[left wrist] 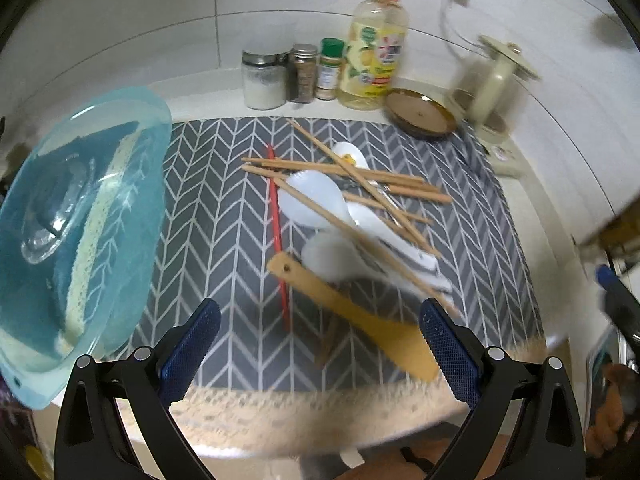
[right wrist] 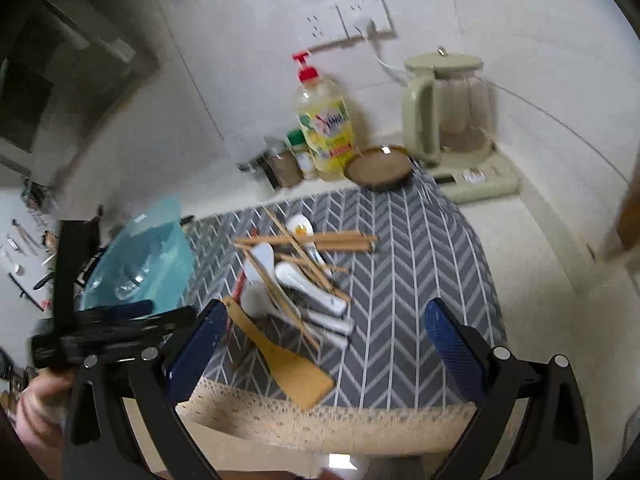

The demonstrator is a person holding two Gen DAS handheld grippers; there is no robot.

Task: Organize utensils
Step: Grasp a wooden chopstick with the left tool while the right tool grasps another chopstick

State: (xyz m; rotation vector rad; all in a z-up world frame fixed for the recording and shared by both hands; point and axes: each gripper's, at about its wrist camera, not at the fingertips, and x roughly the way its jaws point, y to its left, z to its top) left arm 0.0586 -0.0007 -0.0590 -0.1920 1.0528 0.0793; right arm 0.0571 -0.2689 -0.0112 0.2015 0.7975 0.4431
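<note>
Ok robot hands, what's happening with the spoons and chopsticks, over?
Left gripper open, empty. Right gripper open, empty. Chopsticks, white spoons and wooden spatula heaped, unsorted, on the mat. Blue glass dish at left.

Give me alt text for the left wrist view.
The open left gripper hovers over a jumbled pile of chopsticks, white spoons and a wooden spatula on a grey chevron mat. A blue glass dish sits at left, bottles at the back.

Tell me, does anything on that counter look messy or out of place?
Yes. The chopsticks, white spoons and wooden spatula lie criss-crossed in one jumbled heap on the grey mat, and a blue glass dish is tilted at its left edge.
</note>
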